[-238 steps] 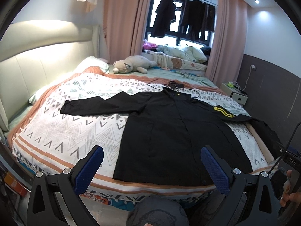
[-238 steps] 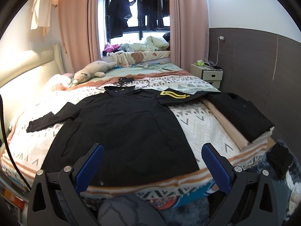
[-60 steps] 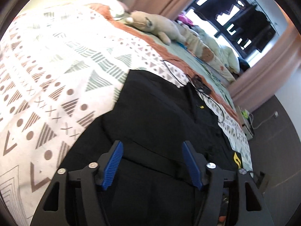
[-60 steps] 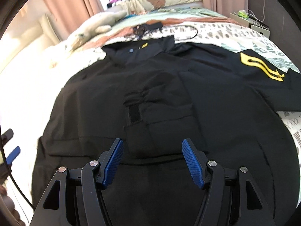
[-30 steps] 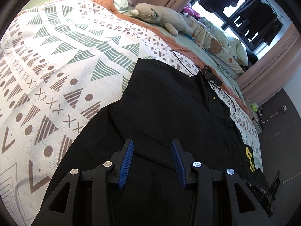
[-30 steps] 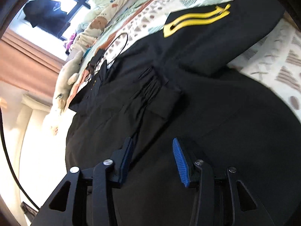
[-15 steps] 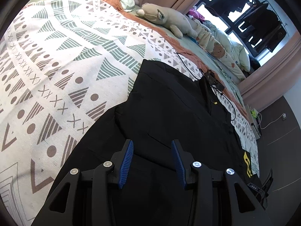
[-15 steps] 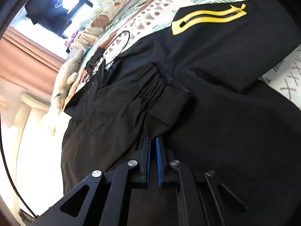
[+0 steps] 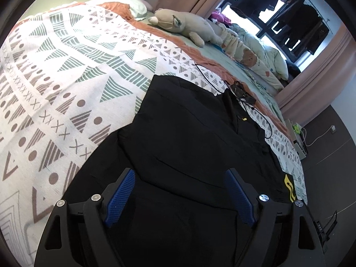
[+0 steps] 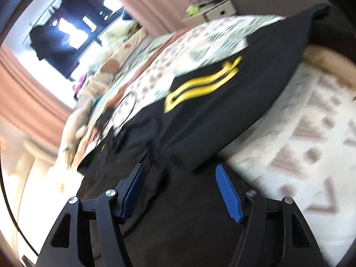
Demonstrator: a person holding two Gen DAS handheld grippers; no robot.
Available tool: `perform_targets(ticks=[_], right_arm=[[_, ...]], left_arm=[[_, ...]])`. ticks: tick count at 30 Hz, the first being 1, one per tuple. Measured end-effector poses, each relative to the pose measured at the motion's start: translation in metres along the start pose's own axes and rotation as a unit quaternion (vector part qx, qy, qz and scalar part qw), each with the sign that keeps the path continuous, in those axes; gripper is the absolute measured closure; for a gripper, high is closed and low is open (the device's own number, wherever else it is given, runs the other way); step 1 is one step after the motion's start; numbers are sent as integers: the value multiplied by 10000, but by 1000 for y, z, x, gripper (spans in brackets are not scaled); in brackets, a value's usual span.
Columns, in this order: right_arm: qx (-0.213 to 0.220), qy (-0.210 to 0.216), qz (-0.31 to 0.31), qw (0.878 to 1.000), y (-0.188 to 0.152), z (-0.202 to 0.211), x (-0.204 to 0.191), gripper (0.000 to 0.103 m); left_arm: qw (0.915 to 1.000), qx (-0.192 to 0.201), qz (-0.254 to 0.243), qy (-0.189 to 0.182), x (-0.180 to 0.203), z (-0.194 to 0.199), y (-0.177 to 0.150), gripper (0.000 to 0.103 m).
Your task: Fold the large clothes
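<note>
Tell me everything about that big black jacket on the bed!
The black jacket lies spread flat on the patterned bedspread, collar toward the window. It looks like smooth, thin fabric. Its left sleeve is folded in over the body; the right sleeve stretches outward and has a yellow wavy stripe badge. A tiny yellow mark sits near the collar. A black cable lies by the collar.

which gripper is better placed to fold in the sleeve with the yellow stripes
Right. The right gripper is open just short of the striped sleeve, which lies ahead of it. The left gripper sits over the jacket's far side.
</note>
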State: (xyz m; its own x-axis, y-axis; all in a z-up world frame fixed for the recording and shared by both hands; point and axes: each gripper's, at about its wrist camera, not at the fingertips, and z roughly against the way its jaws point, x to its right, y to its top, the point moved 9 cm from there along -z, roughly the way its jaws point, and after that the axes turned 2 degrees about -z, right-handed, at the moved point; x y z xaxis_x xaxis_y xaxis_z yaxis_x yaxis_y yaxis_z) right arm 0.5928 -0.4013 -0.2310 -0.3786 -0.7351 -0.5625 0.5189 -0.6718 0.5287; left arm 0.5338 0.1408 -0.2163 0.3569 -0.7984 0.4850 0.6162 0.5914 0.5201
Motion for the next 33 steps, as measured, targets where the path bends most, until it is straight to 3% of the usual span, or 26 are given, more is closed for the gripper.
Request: perform_targets(ticks=[8, 17, 18, 21, 22, 26, 33], right_arm=[[594, -389, 66, 9975, 59, 21, 58, 42], [831, -427, -174, 9955, 94, 15, 101, 47], [857, -398, -209, 9953, 97, 12, 104, 55], [963, -366, -233, 9944, 109, 10, 110, 96], [1013, -286, -252, 9941, 111, 11, 111, 98], [1318, 255, -335, 9904, 115, 27, 94, 100], [1352, 1173, 189, 9837, 101, 56, 0, 100]], left_arm=[[10000, 48, -34, 2, 6, 0, 0, 19], [9997, 98, -110, 183, 8, -4, -3, 19], [9998, 87, -110, 174, 8, -5, -4, 19], [9996, 200, -72, 165, 9, -1, -2, 19], [9994, 279, -88, 186, 10, 2, 0, 19], [9990, 415, -107, 142, 12, 7, 4, 19], [9994, 335, 40, -16, 10, 10, 6, 19]])
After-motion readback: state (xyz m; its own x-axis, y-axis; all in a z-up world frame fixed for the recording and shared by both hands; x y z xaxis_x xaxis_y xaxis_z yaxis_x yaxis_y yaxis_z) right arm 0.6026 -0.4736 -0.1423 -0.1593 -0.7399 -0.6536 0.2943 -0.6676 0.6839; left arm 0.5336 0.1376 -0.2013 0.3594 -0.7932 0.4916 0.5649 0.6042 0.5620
